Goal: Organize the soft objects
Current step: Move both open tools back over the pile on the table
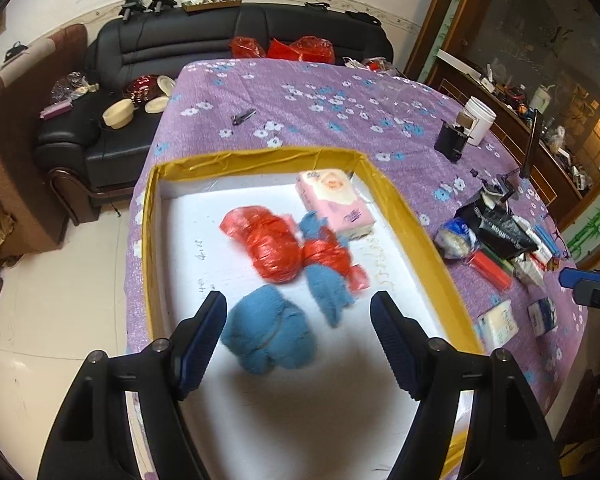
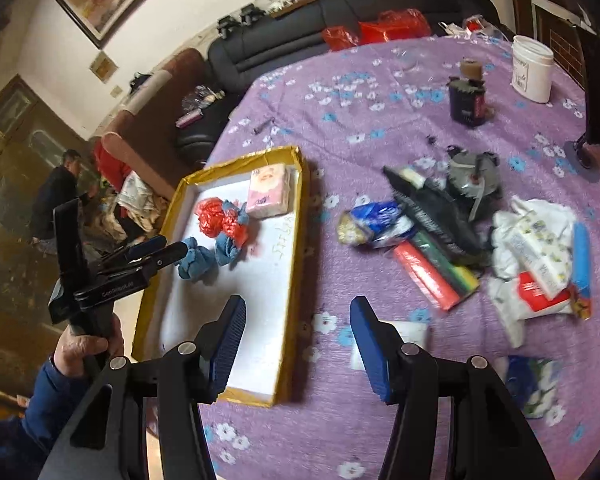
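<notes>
A yellow-rimmed box (image 1: 260,158) (image 2: 236,162) with a white floor holds a red plastic bundle (image 1: 268,244), a pink tissue pack (image 1: 334,200) and two blue fuzzy cloths. My left gripper (image 1: 300,320) (image 2: 176,248) hangs open over the nearer blue cloth (image 1: 268,336) (image 2: 196,262), which lies on the box floor between and below the fingers, not pinched. The other blue cloth (image 1: 328,292) lies beside the red bundle. My right gripper (image 2: 296,320) stands open above the purple tablecloth (image 2: 340,128) right of the box, with nothing between its fingers.
A heap on the cloth right of the box includes a black bag (image 2: 440,216), red and green rolls (image 2: 432,272), a bread bag (image 2: 372,220) and tissue packs (image 2: 536,252). A white jar (image 2: 532,68) and a dark device (image 2: 466,100) stand farther back. A black sofa (image 1: 140,80) lies beyond the table.
</notes>
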Motion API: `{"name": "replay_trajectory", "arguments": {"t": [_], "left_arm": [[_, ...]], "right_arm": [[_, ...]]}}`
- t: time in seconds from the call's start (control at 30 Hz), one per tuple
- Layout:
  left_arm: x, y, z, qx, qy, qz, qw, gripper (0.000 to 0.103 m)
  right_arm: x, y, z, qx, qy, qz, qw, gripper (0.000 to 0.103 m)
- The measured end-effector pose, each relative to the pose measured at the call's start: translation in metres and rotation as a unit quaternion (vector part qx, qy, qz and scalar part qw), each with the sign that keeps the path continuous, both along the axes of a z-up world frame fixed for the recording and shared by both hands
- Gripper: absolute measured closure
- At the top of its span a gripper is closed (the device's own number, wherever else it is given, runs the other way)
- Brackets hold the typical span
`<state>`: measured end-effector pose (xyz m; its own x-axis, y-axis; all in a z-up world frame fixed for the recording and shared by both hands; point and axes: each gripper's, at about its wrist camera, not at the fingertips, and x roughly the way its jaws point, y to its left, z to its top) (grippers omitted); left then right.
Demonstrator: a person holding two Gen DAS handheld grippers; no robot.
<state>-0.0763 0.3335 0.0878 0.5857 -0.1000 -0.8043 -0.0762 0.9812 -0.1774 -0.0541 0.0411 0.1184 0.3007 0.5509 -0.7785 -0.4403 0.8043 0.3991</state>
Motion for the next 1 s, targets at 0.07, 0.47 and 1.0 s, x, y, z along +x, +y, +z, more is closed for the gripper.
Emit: {"name": "replay_trajectory", "arguments": {"t": [0.07,0.47,1.0], "left_arm": [[-0.001,-0.015,0.012,0.01,-0.006,0.007,0.9999,0.029],[-0.022,-0.153,0.06,-0.004,-0.003,0.029,0.9996,0.025],[0.059,-0.24,-0.038,-0.025,0.088,-0.117,0.9889,0.014]], "right_arm": [[-0.001,-0.025,0.006,0.011,-0.009,0.0,1.0,0.044],[0.012,-0.185,-0.025,-0.001,0.016,0.016,1.0,0.042],[-0.002,-0.243,-0.044,0.0,0.059,-0.073,0.996,0.037]]}}
